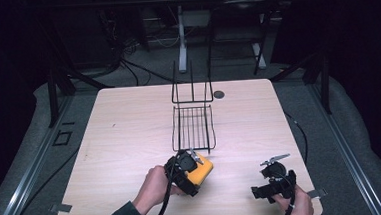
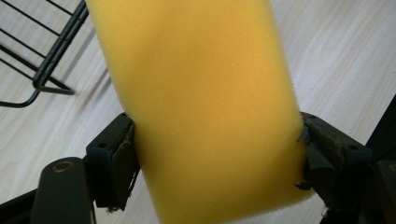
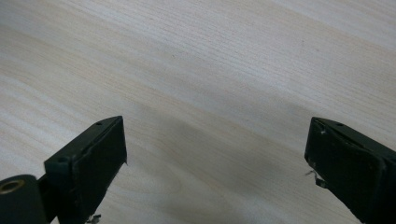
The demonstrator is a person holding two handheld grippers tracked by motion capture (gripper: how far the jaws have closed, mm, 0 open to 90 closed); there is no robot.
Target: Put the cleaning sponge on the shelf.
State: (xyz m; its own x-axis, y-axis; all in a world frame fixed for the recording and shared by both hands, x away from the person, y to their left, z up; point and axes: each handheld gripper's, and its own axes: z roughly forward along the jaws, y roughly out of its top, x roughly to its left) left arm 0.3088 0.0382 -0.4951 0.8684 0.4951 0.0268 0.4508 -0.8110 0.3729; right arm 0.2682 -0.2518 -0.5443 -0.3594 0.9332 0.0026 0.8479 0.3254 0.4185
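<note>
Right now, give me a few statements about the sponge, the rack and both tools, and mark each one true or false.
1. The left tool is clamped on the yellow sponge. True.
2. The right tool holds a second sponge. False: its jaws stand apart over bare table.
3. The black wire rack stands near the middle of the table. True.
4. The sponge lies inside the rack. False: it is at the rack's near edge, in the left tool.
</note>
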